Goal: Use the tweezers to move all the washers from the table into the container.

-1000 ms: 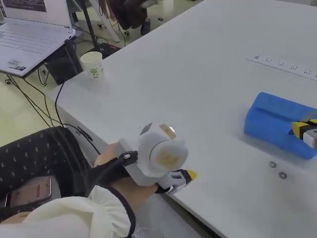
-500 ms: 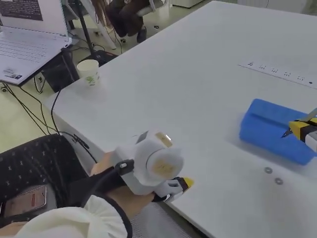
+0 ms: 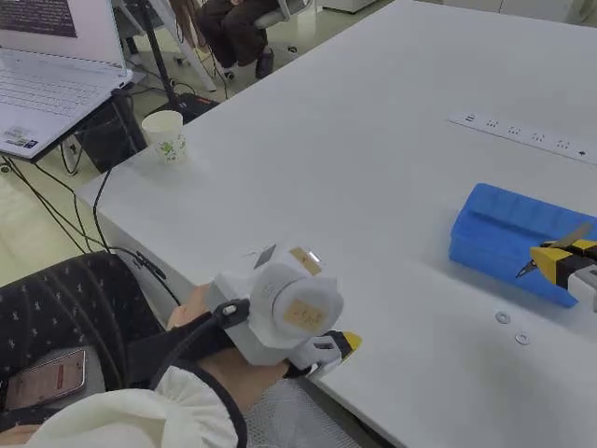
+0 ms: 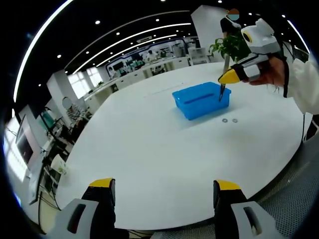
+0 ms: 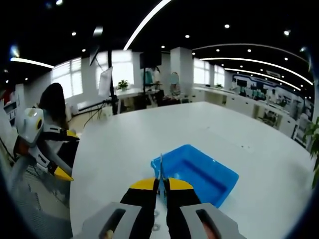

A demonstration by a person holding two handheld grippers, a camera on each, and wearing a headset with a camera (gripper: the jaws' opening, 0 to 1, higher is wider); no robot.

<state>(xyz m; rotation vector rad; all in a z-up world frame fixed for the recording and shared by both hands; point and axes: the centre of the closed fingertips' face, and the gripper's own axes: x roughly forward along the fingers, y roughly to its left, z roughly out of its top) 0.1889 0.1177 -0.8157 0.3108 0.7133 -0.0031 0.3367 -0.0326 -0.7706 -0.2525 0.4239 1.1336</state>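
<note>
— Since a second ago, what has changed?

— Mostly the right gripper (image 3: pixel 560 262). It has come farther in over the blue container (image 3: pixel 504 229), toward its near wall, and more of the tweezers (image 3: pixel 525 270) now shows. The left gripper (image 4: pixel 164 185) has kept to the near edge of the white table (image 3: pixel 354 159).

— How do the jaws stand?

— On the right they are nearly together, clamped on the tweezers, which stick out forward between the yellow tips. On the left they are spread wide with nothing between them.

— And the washers?

— Two washers (image 3: pixel 503 317) lie on the table just in front of the container, side by side and apart from each other. The left gripper view shows the tweezers' tip pointing down, above them and against the container's right end. Whether anything sits in the tip is too small to tell.

— Anything else on the table?

— A power strip (image 3: pixel 522 133) lies beyond the container, and a paper cup (image 3: pixel 165 135) stands at the far left corner. A laptop (image 3: pixel 47 75) is open on a separate stand past that corner.
</note>
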